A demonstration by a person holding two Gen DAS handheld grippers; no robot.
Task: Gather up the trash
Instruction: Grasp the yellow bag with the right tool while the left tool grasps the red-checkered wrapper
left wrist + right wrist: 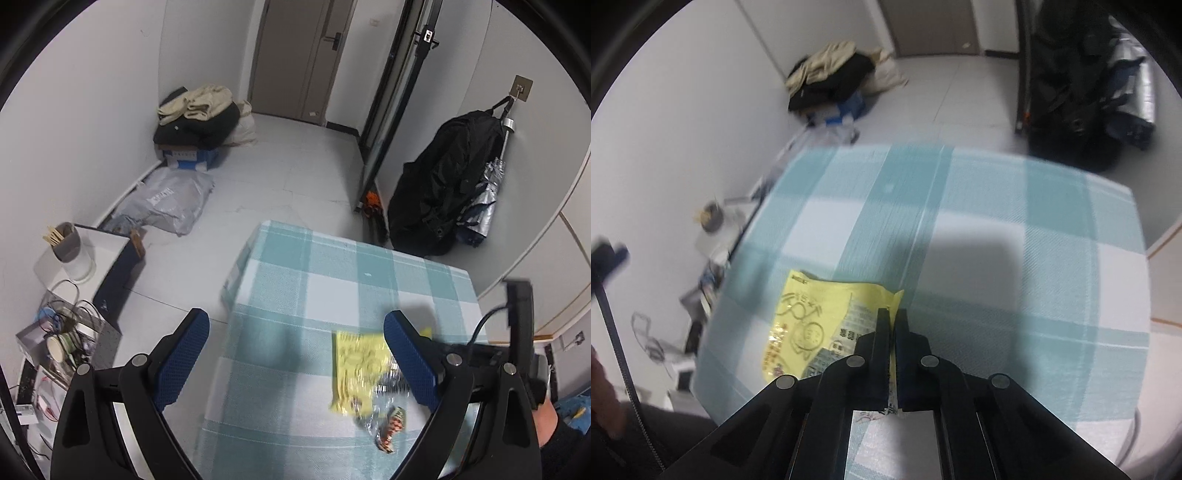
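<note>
You had the right gripper [892, 314] pinched on the yellow wrapper [816, 317], its two black fingers pressed together over the wrapper's near right edge, and the packet sat over the near-left part of the checked tablecloth [1015, 229]. Whether the wrapper lay flat or was already lifting, the blur would not let me say. Your left gripper [295, 354] hung spread wide and held nothing, its blue pads [186, 354] far apart above the cloth's left edge.

By my reading you were early in the job: one piece was gripped, nothing showed as binned, and no bin appeared in either picture.

The left wrist view gave what the right one missed: a small crumpled scrap [389, 430] with orange and green print, lying on the cloth just beside the wrapper's silvery torn end, so at least that piece was left to pick up. It also showed a cup of sticks [66, 242] on a box by the wall and a black bag [447, 181] hanging from a hook. The right wrist view alone showed the pinch itself.
</note>
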